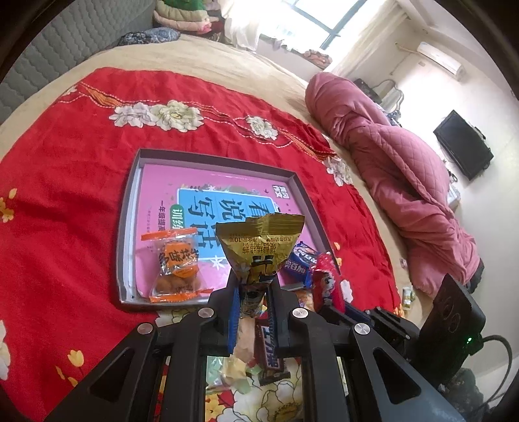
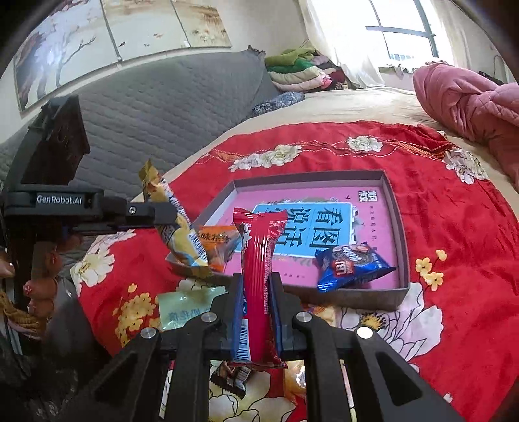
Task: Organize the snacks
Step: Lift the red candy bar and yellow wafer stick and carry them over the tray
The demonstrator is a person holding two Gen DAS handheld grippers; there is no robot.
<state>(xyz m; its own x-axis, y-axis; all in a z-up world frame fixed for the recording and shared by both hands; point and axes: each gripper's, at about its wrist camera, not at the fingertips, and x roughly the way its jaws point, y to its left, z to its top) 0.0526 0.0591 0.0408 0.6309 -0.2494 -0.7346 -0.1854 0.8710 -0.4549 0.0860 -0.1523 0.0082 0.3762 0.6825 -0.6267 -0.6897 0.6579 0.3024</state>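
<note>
Above the box (image 1: 128, 207), my left gripper (image 1: 253, 292) clenches the gold packet (image 1: 259, 243), my right gripper (image 2: 256, 305) the red bar (image 2: 259, 259); next, lower and release both inside.

This is a bedroom in a home. A wide bed (image 1: 227, 58) with a grey quilted headboard (image 2: 155, 97) carries a red flowered cloth (image 1: 65, 194) and a rumpled pink quilt (image 1: 389, 152). Folded blankets (image 2: 298, 73) are stacked by a curtained window (image 2: 399, 29); a television (image 1: 462, 144) and an air conditioner (image 1: 439, 56) hang on the wall.
</note>
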